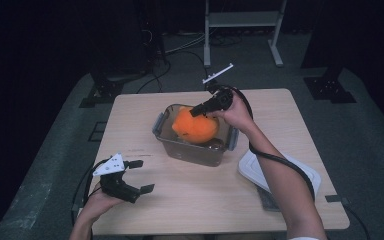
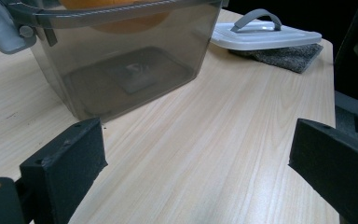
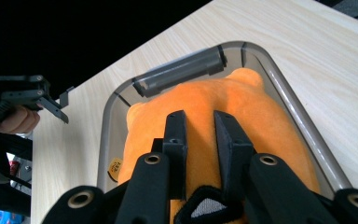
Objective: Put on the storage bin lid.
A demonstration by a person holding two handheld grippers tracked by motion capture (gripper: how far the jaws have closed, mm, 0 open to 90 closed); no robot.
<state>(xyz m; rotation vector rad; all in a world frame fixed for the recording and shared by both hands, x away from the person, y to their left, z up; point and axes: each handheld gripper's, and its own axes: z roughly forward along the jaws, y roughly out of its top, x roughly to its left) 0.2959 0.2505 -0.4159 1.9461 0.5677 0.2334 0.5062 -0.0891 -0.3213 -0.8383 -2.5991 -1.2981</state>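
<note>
Pinching a fold of the orange plush toy point(image 3: 223, 112), the right gripper point(image 3: 200, 128) has its jaws drawn close together at lower centre of the right gripper view, and the toy sits inside the smoky plastic bin point(image 1: 192, 150) at the middle of the table point(image 1: 280, 110). At lower left of the high view, the left gripper point(image 1: 137, 176) rests with jaws spread wide and nothing between them. A white lid point(image 1: 252, 167) lies just right of the bin.
</note>
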